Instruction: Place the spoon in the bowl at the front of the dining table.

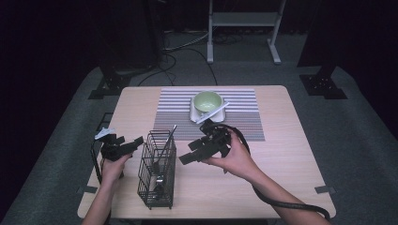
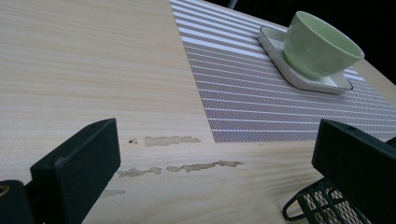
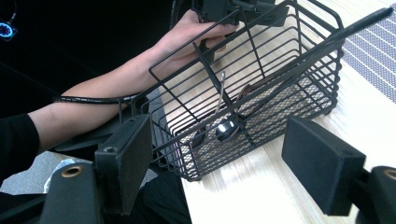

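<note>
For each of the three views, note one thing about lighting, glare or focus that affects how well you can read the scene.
High view: the table is lit while the room around it falls into near black. Left gripper view: the green cup is evenly lit and sharp, the near jaws softer. Right gripper view: a bright glint sits on the spoon in the wire basket; the background is dark.

This looks like a lab or recording studio rather than a home. A lone pale wooden desk [image 1: 281, 164] stands on grey carpet [image 1: 356, 140], ringed by black curtains and darkness. Black stand feet [image 1: 324, 86] sit on the floor off the desk's far corners, a white metal frame [image 1: 244, 21] stands beyond its far edge, and loose cables [image 1: 183, 51] trail across the carpet. Tape marks [image 1: 325, 189] sit near the desk's near corners.
</note>
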